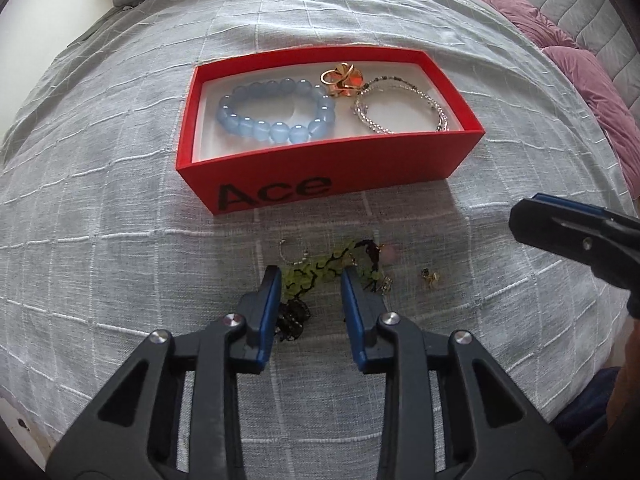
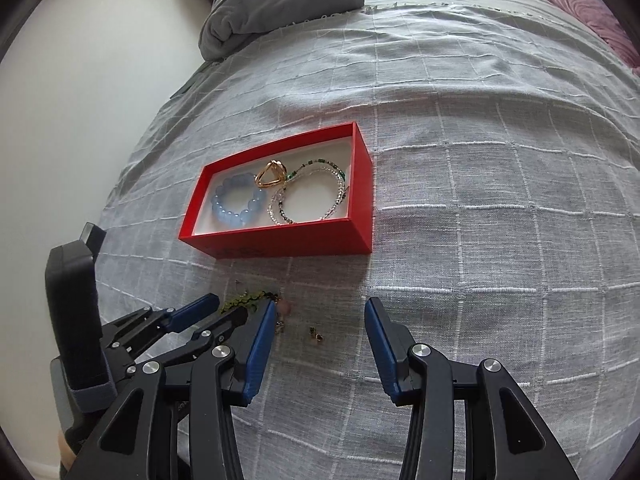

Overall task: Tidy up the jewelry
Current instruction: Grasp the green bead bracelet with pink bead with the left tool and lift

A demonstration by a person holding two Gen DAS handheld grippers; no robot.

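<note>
Both our tongs are open. Our left tongs (image 1: 308, 276) sit low over the bedspread (image 1: 120, 200), their two blue pads spread on either side of a green bead string (image 1: 316, 270) that lies between them; we cannot tell whether the pads touch it. Our right tongs (image 2: 320, 316) hover wide apart over bare cloth, to the right of the left pair, gripping nothing; a small earring (image 2: 316, 334) lies on the cloth between their tips.

We count one red box (image 1: 320, 172), marked "Ace" on its near wall, lying on the bedspread just beyond the loose pile. Inside it we count three pieces: one blue bead bracelet (image 1: 276, 110) at the left, one gold ring (image 1: 340, 78) at the far middle, and one silver bead coil (image 1: 400, 108) of several loops at the right. The ring lies just beside both the bracelet and the coil.

Outside the box, near us, the loose pile holds the green string tangled with a dark cord, one thin wire hoop (image 1: 290, 254) at its left, one dark beaded piece (image 1: 294, 316) by the left pad, and one pink bead (image 1: 392, 256) at its right. The earring lies apart to the right.

One grey pillow (image 2: 280, 4) lies at the far edge, and pink cushions (image 1: 580, 80) at the far right.
</note>
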